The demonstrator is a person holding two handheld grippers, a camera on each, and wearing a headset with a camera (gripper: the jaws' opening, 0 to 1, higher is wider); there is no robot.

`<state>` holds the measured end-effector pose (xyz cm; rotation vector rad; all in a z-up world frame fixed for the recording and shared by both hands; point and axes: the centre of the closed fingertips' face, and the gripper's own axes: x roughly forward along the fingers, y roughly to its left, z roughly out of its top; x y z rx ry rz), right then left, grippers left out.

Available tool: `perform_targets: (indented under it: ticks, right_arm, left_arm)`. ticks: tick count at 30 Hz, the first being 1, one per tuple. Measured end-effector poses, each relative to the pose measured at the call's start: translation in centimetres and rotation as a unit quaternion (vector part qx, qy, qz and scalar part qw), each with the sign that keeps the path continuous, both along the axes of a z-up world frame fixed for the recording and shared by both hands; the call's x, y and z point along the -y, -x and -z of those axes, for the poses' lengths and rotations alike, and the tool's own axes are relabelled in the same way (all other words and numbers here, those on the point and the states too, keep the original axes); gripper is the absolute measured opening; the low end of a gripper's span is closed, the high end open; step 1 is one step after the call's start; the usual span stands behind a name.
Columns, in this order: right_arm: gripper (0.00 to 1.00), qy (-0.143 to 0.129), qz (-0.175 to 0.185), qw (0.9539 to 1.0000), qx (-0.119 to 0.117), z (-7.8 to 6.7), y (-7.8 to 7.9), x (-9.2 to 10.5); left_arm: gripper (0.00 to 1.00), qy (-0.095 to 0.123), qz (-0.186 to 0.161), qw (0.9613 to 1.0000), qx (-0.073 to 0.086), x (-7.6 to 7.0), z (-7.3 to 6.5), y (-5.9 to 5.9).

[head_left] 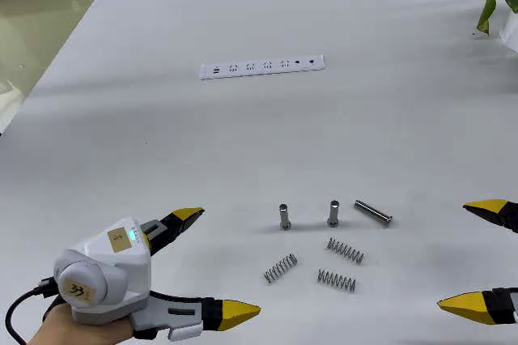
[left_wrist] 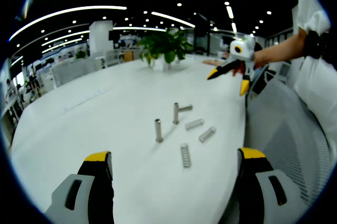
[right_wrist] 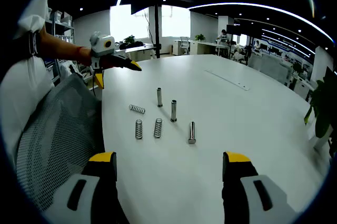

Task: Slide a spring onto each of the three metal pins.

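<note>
On the bench [head_left: 121, 134] | left claw [head_left: 222, 262] and right claw [head_left: 456, 256] both wide, empty | springs [head_left: 281, 267] likely light, soft (pinch mid-coil, gently) | pins [head_left: 285, 216] stiff, slippery

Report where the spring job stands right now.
Done: nothing, since no pin carries a spring. The three springs lie loose on the table. Two pins stand upright and the third pin lies on its side. In hand: nothing, as the left gripper and right gripper are open and empty. Left: all three.
</note>
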<state>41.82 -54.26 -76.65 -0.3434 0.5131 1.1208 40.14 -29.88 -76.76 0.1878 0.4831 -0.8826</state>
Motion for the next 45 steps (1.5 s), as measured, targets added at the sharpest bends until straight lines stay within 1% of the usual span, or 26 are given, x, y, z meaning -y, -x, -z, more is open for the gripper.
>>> perform_targets:
  ticks: [11, 17, 26, 33, 41, 45]
  right_arm:
    - [0.83, 0.000, 0.004, 1.0000, 0.003, -0.2, -0.5, 0.0]
    - [0.83, -0.015, 0.014, 0.9998, 0.001, -0.6, -1.0, 0.0]
    - [0.83, -0.010, 0.014, 0.9998, 0.000, -0.4, -1.0, 0.0]
    - [0.81, -0.009, 0.014, 0.9999, 0.002, -0.7, -1.4, -0.1]
    - [0.77, -0.006, 0.005, 0.9999, 0.015, -1.7, -2.9, -1.3]
    - [0.74, -0.002, -0.001, 0.9998, 0.020, -1.9, -3.7, -2.1]
  left_arm:
    - [1.00, 0.005, -0.004, 1.0000, 0.001, 0.0, -0.2, -0.3]
    - [1.00, 0.013, -0.009, 0.9999, 0.002, 0.1, -0.4, -0.4]
    - [1.00, 0.015, -0.009, 0.9998, -0.001, 0.4, -0.1, -0.3]
    - [1.00, 0.020, -0.010, 0.9998, 0.000, 0.5, -0.2, -0.3]
    - [1.00, 0.025, -0.009, 0.9996, 0.003, 0.8, -0.4, -0.4]
    - [1.00, 0.027, -0.010, 0.9996, 0.005, 0.9, -0.5, -0.4]
